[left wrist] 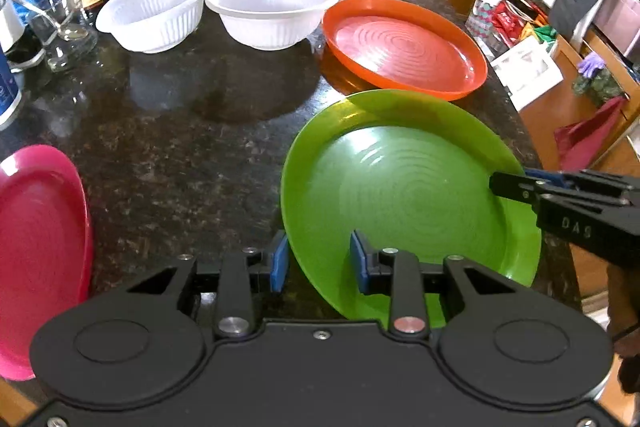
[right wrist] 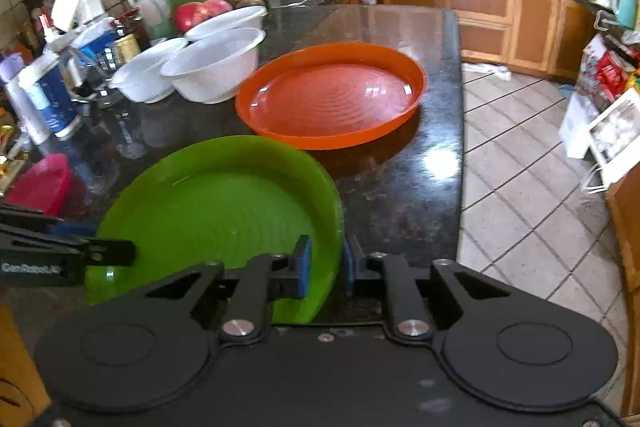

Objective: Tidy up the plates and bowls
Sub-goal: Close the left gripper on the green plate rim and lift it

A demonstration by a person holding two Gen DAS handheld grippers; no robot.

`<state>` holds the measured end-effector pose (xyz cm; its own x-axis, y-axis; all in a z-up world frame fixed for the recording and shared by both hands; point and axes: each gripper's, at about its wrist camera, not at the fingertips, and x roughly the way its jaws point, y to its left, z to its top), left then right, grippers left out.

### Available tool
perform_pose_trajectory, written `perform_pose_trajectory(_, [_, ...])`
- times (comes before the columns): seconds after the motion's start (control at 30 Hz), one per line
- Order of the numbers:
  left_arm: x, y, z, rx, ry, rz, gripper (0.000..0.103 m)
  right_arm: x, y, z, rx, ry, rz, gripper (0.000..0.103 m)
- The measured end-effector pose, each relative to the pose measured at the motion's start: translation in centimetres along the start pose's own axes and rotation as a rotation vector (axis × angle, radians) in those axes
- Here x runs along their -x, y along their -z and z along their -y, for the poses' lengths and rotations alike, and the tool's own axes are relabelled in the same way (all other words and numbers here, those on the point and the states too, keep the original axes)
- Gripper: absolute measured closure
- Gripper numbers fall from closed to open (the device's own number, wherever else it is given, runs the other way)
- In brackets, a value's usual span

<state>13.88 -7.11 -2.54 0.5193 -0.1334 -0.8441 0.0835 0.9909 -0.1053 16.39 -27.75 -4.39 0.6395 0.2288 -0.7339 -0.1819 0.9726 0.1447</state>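
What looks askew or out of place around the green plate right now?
The green plate sits tilted, its far rim raised toward the orange plate, apparently because the right tongs are clamped on its edge. The left tongs straddle the opposite rim, open. Nothing looks spilled or broken.

Left hand-held gripper (left wrist: 319, 259) is angling steeply down over the worktop's near edge, blue pads standing apart w/ a plate rim between them, not pressing. Right hand-held gripper (right wrist: 326, 265) is tilting down near the worktop's right edge, pads clamping tight on the opposite rim. Both are facing roughly toward each other.
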Motion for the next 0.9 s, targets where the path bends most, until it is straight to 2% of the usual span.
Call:
perform_pose_trajectory(0.5, [1.9,-0.1,-0.9,0.013,-0.023,0.063,0.063,1.0,0.0,-1.3,0.003,0.004,0.025,0.084])
perform_pose_trajectory(0.9, [4.1,1.5,-4.2,0.031,-0.058,0.111,0.063,1.5,0.0,-6.0,0.045,-0.017,0.044,0.084])
